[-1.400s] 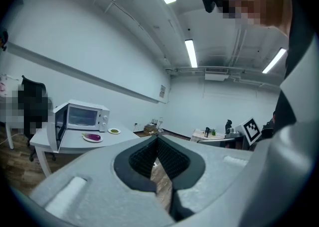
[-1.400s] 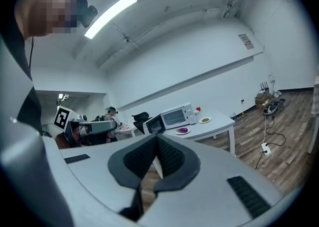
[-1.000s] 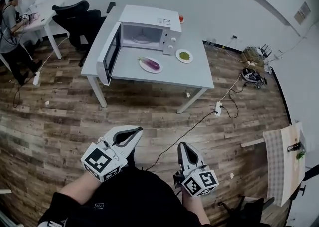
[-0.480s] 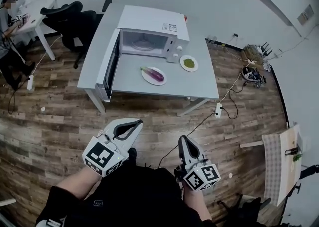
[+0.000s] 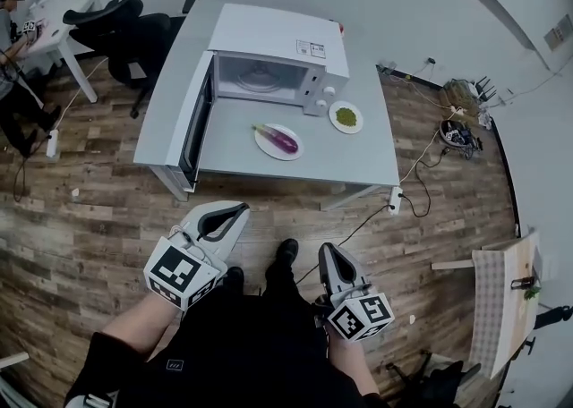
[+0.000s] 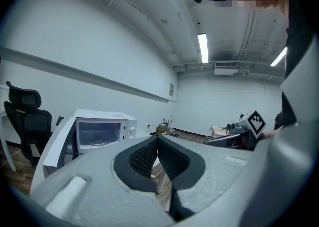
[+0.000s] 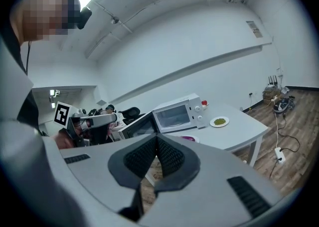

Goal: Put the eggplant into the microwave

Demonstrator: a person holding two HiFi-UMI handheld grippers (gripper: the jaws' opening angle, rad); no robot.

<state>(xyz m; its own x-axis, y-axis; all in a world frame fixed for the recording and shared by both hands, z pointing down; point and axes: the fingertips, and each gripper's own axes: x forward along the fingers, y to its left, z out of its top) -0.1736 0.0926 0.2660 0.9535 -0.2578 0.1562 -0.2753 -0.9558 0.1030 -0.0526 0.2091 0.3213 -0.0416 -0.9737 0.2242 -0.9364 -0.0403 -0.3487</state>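
A purple eggplant (image 5: pixel 279 137) lies on a white plate (image 5: pixel 266 148) on the grey table (image 5: pixel 363 160), in front of the white microwave (image 5: pixel 279 41). Its door (image 5: pixel 192 123) swings open to the left. Both grippers hang over the wooden floor, well short of the table. My left gripper (image 5: pixel 238 210) is shut and empty, as is my right gripper (image 5: pixel 328 251). In the left gripper view the jaws (image 6: pixel 157 139) meet, with the microwave (image 6: pixel 102 131) beyond. The right gripper view shows closed jaws (image 7: pixel 157 139), the microwave (image 7: pixel 177 113) and a bit of the eggplant (image 7: pixel 188 138).
A second small plate of green food (image 5: pixel 346 116) sits right of the microwave. Black office chairs (image 5: pixel 125 35) and a person at a white desk (image 5: pixel 49 17) stand at the far left. Cables and a power strip (image 5: pixel 394 199) lie on the floor by the table's right leg.
The table and microwave have come nearer and lower in the head view as I walk toward them. Both grippers stay shut and keep their places in front of my body.
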